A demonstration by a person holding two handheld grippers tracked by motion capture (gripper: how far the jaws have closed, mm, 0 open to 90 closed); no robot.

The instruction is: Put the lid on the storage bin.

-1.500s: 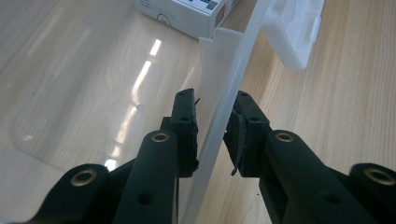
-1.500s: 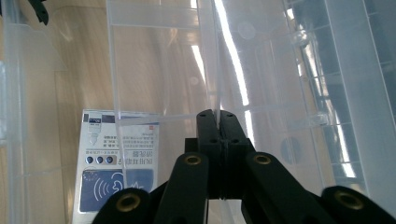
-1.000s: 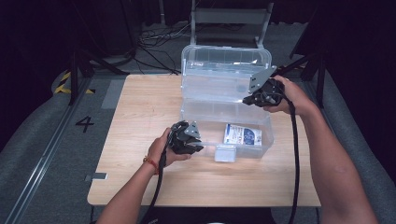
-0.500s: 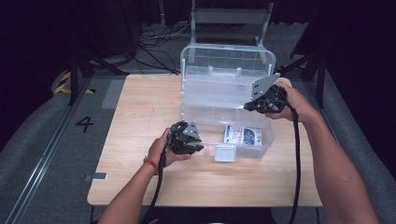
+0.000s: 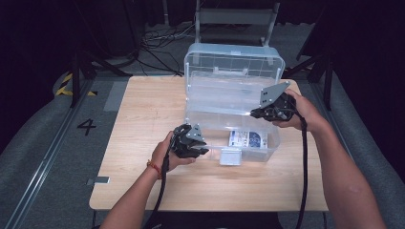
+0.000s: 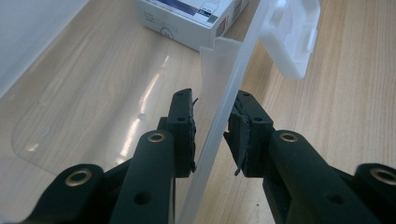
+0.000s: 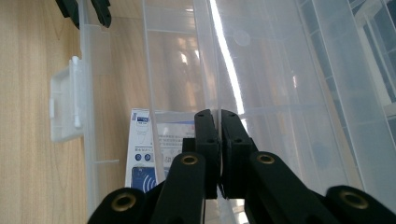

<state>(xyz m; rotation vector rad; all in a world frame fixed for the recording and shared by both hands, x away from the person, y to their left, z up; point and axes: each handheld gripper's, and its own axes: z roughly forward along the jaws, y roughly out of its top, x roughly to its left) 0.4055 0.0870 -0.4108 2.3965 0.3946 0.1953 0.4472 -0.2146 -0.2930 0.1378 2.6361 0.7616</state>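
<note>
A clear plastic box (image 5: 248,152) stands on the table, its lid (image 5: 234,59) upright at the back. A white carton (image 5: 247,139) (image 6: 187,14) (image 7: 140,154) lies in the base. My left gripper (image 5: 203,149) (image 6: 215,100) sits astride the box's front wall (image 6: 217,116), and a gap shows beside the inner pad. My right gripper (image 5: 254,113) (image 7: 218,114) is over the box's right end. It is shut on a thin clear edge, seemingly the rim of an inner tray (image 5: 224,93) held above the base.
The white latch (image 5: 230,156) (image 6: 292,37) (image 7: 65,105) hangs on the box's front wall. Bare wooden table (image 5: 143,109) lies left of the box and along the front. A chair (image 5: 234,16) stands behind the table. Cables trail from both grippers toward the front edge.
My right gripper has sunk a little toward the box base, bringing the clear edge down with it. My left gripper has stayed put on the front wall.
</note>
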